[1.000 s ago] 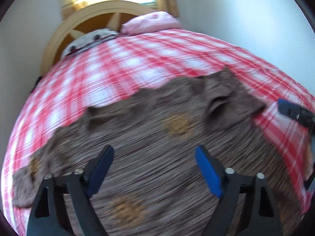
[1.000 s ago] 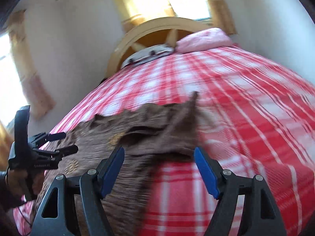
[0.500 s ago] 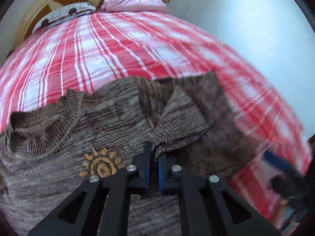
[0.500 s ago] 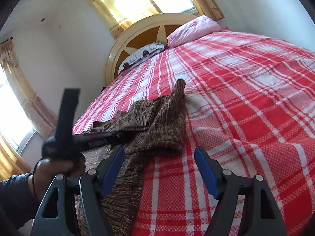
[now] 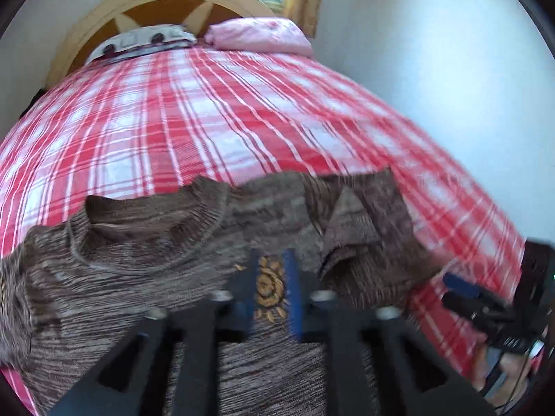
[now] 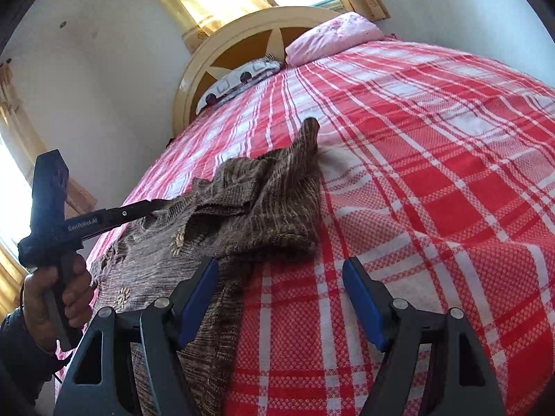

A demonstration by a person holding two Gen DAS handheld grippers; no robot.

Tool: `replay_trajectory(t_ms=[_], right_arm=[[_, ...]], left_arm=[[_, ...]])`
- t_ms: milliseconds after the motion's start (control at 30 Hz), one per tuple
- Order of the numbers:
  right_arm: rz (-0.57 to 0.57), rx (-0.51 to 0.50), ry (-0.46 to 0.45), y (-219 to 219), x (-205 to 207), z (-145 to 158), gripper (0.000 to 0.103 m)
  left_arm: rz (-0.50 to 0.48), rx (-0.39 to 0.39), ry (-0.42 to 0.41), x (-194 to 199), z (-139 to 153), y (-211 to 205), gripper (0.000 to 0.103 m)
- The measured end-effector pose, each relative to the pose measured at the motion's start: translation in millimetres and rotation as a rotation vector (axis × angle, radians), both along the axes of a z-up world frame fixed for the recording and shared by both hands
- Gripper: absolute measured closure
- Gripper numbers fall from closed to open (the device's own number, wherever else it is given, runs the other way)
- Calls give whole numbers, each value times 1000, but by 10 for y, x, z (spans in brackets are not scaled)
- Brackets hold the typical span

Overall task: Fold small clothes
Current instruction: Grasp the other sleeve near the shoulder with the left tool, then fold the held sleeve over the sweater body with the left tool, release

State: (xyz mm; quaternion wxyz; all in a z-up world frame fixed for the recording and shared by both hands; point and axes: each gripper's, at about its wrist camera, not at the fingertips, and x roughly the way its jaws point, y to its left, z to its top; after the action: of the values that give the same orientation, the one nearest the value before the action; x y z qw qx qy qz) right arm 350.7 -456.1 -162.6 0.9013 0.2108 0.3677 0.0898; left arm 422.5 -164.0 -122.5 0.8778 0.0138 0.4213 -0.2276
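- The left gripper (image 5: 271,287) hovers over the brown sweater (image 5: 145,277), jaws parted by a narrow gap and gripping nothing; a gold flower motif (image 5: 267,289) shows between them.
- The right gripper (image 6: 279,298) is spread wide, empty, just beside the sweater's folded sleeve (image 6: 277,201).
- The sweater lies on the red plaid bedspread (image 5: 194,118).

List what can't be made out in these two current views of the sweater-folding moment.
- Left tool, left wrist view: motion blur hides whether its narrowly gapped fingers pinch the brown knitted sweater.
- Sweater's lower hem: cut off by the bottom edge in the left wrist view, covered by the open right tool in the right wrist view.
- Sweater's far sleeve, right wrist view: hidden behind the bunched folded sleeve.
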Motion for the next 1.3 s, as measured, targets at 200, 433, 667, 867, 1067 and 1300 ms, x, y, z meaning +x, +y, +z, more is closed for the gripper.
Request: replay_trajectory(t_ms=[200, 433, 667, 867, 1067, 1300], right_arm=[[-2, 9, -18, -21, -25, 14, 29], [13, 21, -16, -14, -11, -4, 29], [16, 20, -12, -11, 0, -7, 29], [11, 2, -13, 7, -1, -2, 29], [12, -4, -8, 31, -11, -2, 29], [20, -6, 3, 47, 4, -14, 29]], left_arm=[[-96, 82, -66, -79, -161, -469, 22], [-138, 58, 39, 195, -293, -601, 96], [-68, -82, 31, 20, 57, -182, 97], [-1, -212, 99, -1, 87, 249, 97], [125, -276, 224, 135, -303, 582, 97], [152, -262, 224, 184, -438, 668, 97]])
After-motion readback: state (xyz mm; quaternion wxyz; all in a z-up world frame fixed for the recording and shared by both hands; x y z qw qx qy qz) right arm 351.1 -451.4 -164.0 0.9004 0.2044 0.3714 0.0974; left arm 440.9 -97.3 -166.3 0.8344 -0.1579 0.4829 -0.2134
